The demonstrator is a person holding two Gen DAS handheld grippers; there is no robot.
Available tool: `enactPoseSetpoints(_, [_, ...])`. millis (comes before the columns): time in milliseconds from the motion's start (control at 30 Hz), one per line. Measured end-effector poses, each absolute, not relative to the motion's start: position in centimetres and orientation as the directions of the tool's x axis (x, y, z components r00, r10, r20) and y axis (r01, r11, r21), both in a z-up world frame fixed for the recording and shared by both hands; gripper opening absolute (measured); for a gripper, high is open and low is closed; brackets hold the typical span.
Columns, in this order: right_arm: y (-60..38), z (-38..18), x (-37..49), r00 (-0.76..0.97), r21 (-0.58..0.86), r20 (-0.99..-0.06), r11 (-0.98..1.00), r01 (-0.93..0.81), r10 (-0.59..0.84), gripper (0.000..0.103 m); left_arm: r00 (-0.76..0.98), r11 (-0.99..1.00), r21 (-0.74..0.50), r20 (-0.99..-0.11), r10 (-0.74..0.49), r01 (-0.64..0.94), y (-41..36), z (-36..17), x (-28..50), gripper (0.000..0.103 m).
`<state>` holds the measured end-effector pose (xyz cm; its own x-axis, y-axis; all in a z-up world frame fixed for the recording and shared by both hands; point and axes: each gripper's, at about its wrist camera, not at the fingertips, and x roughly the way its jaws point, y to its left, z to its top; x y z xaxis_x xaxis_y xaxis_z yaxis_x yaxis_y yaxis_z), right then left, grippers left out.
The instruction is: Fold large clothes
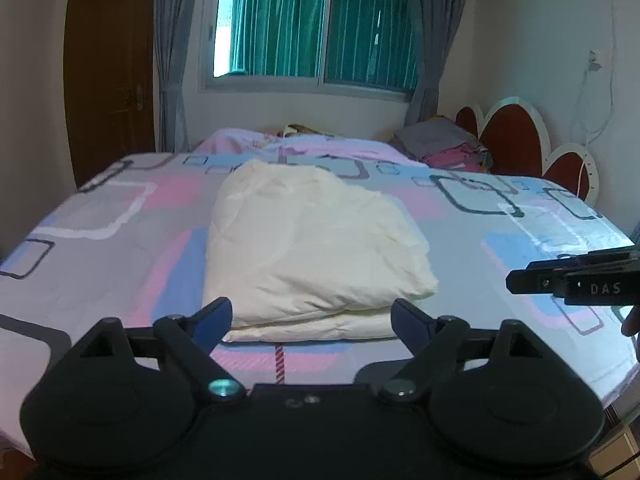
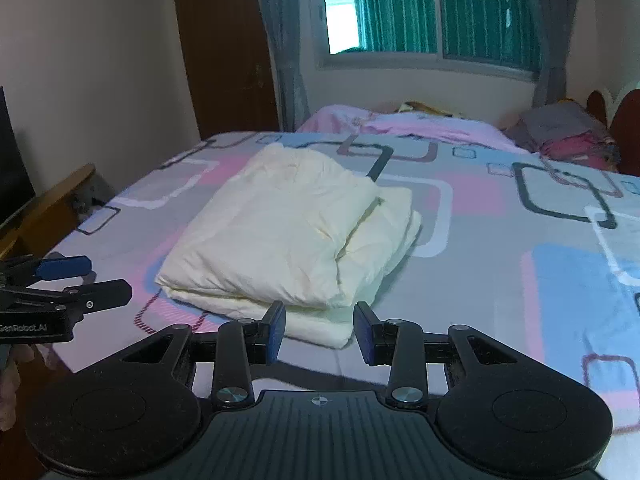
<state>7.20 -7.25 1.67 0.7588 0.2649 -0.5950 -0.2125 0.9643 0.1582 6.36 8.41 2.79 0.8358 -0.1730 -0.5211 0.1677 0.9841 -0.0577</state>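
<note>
A cream garment (image 1: pixel 312 244) lies folded into a thick rectangular stack on the bed, its layered edge facing me. My left gripper (image 1: pixel 311 322) hovers just short of that near edge, jaws spread wide, nothing between them. In the right wrist view the same cream garment (image 2: pixel 288 236) shows a folded flap on top. My right gripper (image 2: pixel 320 334) sits near the stack's front right corner, its fingers partly apart and holding nothing. Each gripper appears from the side in the other's view: the right gripper (image 1: pixel 520 280) at the right edge, the left gripper (image 2: pixel 100 280) at the left edge.
The bed (image 1: pixel 500 264) has a sheet patterned with pink, blue and grey squares. A pink blanket (image 1: pixel 304 144) and a pile of clothes (image 1: pixel 444 146) lie at the far end by the red headboard (image 1: pixel 516 140). A wooden door (image 2: pixel 224 52), window and low furniture (image 2: pixel 52 204) stand around.
</note>
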Motion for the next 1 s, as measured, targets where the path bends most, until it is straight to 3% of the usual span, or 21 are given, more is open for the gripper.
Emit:
enactPoseSetpoints(33, [-7.4,2.1,6.4,0.763,0.156,-0.592,0.966,-0.206,0.258,0.038,0.840,0.985,-0.057,-0.515,-0.170,0.164,8.2,3.2,5.7,0.090])
enactPoseSetpoints(67, [-7.4,2.4,5.6,0.769,0.152,-0.588,0.968,-0.198,0.250,0.049,0.847,0.984,-0.060,-0.502,-0.174,0.166,7.9,3.6,4.8,0.097])
enactPoseSetpoints(133, [-7.4,2.7,3.9,0.807,0.120,-0.558,0.981,-0.154,0.195,0.100,0.871,0.984,-0.046,-0.460,-0.174,0.173,7.2,4.0,3.2,0.103])
enactPoseSetpoints(167, [-7.3,2.8,3.0,0.833,0.094,-0.529,0.987,-0.131,0.161,0.103,0.874,0.986,-0.027,-0.460,-0.158,0.164,6.7,4.0,2.5,0.103])
enactPoseSetpoints(400, [-7.1,2.9,-0.1,0.836,0.076,-0.535,0.992,-0.096,0.122,0.103,0.858,0.988,0.024,-0.499,-0.121,0.154,5.5,3.6,-0.1,0.103])
enactPoseSetpoints(1000, [-6.4,4.6,-6.0,0.845,0.078,-0.518,0.991,-0.107,0.132,0.103,0.898,0.995,-0.009,-0.429,-0.096,0.102,5.2,5.3,-3.9,0.103])
